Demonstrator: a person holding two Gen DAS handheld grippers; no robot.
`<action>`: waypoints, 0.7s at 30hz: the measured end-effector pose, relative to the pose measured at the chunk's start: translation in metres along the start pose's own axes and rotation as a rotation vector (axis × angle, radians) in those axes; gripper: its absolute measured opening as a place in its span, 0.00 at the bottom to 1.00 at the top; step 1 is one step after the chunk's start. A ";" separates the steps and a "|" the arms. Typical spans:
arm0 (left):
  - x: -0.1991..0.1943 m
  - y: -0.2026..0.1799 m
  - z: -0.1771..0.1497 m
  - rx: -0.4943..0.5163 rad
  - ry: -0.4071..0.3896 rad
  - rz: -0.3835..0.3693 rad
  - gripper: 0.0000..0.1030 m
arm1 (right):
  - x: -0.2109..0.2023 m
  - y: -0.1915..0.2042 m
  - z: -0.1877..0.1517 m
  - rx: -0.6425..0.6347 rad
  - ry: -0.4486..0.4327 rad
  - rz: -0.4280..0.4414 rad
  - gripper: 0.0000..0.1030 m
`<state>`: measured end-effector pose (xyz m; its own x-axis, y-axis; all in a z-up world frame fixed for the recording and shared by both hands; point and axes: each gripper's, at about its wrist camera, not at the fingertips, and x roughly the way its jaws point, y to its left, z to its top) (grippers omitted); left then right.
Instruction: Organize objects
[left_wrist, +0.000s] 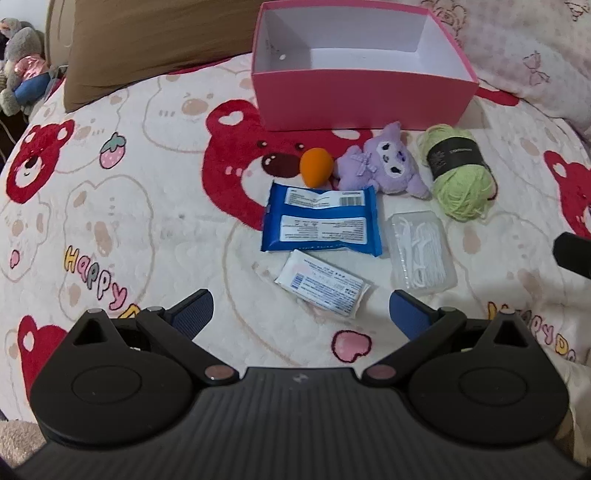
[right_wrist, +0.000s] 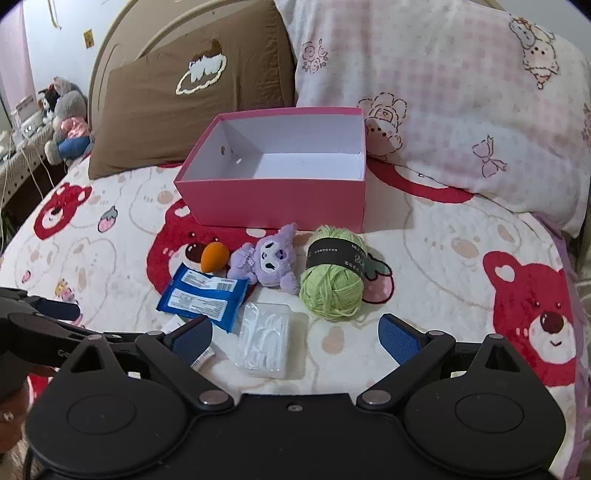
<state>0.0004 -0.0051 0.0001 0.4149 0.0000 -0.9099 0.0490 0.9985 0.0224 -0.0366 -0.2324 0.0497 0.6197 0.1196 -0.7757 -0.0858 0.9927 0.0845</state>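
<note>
An open pink box (left_wrist: 364, 98) (right_wrist: 273, 203) sits empty at the back of the bed. In front of it lie an orange sponge egg (left_wrist: 316, 165) (right_wrist: 214, 255), a purple plush (left_wrist: 384, 164) (right_wrist: 267, 264), a green yarn ball (left_wrist: 458, 173) (right_wrist: 332, 280), a blue wipes pack (left_wrist: 321, 221) (right_wrist: 203, 295), a clear floss-pick case (left_wrist: 421, 251) (right_wrist: 264, 339) and a small white packet (left_wrist: 325, 286) (right_wrist: 201, 356). My left gripper (left_wrist: 301, 312) is open just before the white packet. My right gripper (right_wrist: 295, 332) is open, around the floss-pick case's near end.
A bear-print blanket (left_wrist: 147, 206) (right_wrist: 461, 280) covers the bed. A brown pillow (left_wrist: 147, 40) (right_wrist: 184, 110) and a pink checked pillow (right_wrist: 461, 103) stand behind the box. Stuffed toys (left_wrist: 22, 70) (right_wrist: 66, 118) sit at far left. The left gripper (right_wrist: 40, 325) shows at the right wrist view's left edge.
</note>
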 end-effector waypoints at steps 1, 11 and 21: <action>0.000 0.000 0.000 0.003 -0.001 0.002 1.00 | 0.000 -0.001 0.001 -0.004 0.002 0.002 0.96; -0.018 -0.003 0.002 0.040 -0.035 0.010 1.00 | -0.002 -0.010 0.007 0.013 -0.006 0.034 0.96; -0.017 -0.004 0.004 0.028 -0.019 -0.023 1.00 | -0.006 -0.014 0.005 0.020 -0.014 0.034 0.96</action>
<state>-0.0031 -0.0089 0.0167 0.4301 -0.0245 -0.9024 0.0842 0.9964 0.0131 -0.0350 -0.2469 0.0565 0.6278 0.1533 -0.7631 -0.0913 0.9881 0.1234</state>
